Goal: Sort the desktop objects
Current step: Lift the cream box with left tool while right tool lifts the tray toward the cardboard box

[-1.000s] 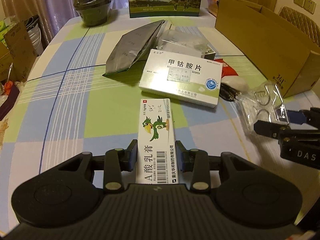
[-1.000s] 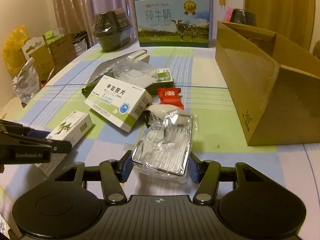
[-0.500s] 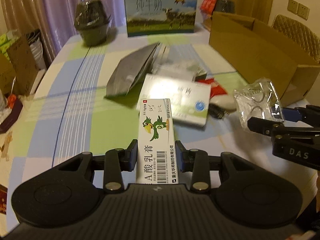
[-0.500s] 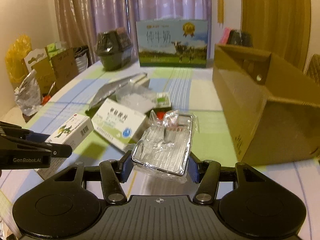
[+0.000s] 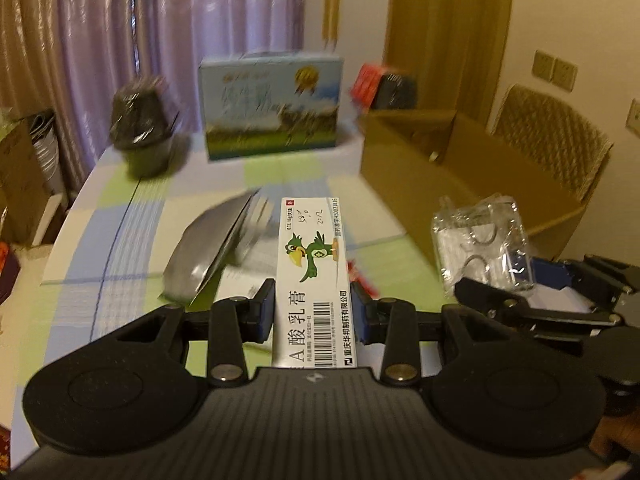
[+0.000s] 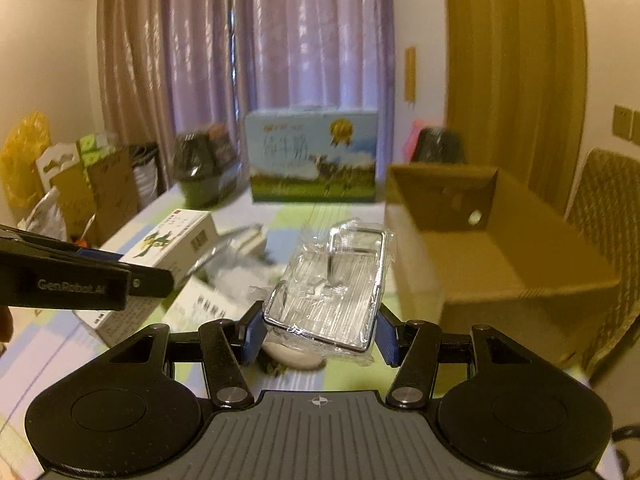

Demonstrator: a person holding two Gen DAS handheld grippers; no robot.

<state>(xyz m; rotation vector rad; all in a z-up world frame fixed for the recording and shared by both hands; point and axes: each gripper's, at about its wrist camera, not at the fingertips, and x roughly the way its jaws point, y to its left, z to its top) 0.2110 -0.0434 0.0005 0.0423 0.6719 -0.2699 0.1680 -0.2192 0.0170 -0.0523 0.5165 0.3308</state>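
We cannot read the blurred milk carton [image 5: 272, 108]; the ointment box [image 5: 314, 280] hides the counter [image 5: 120, 248] items behind it.

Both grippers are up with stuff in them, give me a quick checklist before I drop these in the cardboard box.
1. Left gripper shut on ointment box: ok.
2. Right gripper shut on wrapped metal rack: ok.
3. Both items lifted off the table: ok.
4. Cardboard box open at the top: ok.
5. Room inside the box: floor looks bare, ok.
6. Grippers apart enough to avoid bumping: cannot tell.
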